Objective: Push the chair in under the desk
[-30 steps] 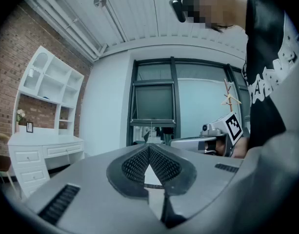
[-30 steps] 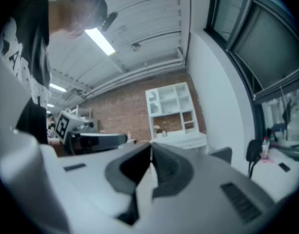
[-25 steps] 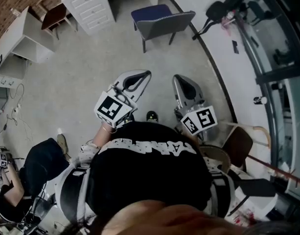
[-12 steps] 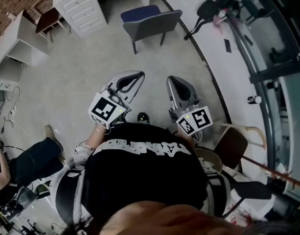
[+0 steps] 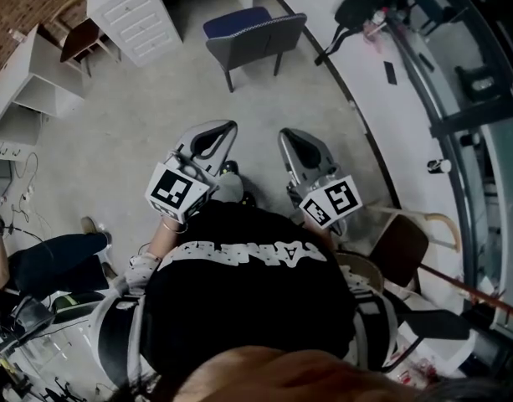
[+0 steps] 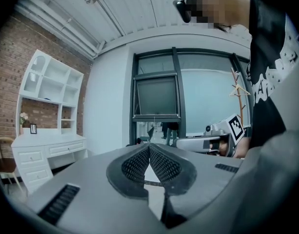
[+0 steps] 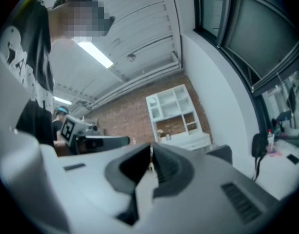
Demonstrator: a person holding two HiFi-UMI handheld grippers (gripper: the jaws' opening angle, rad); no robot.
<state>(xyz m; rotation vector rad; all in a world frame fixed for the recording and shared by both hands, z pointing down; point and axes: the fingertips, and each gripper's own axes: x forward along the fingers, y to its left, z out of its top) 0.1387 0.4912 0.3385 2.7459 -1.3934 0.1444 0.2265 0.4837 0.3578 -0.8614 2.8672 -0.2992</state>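
Nearest me, the person is holding two tools out side by side, the left tool point(image 5: 228, 127) and the right tool point(image 5: 284, 136), each with its jaws pressed together on nothing. Well ahead of both and touching neither, one blue-seated chair point(image 5: 254, 33) is standing on the floor point(image 5: 139, 115). Its backrest is facing the tools, and its seat is pointing at the one white surface point(image 5: 129, 8) beyond, not yet under it.
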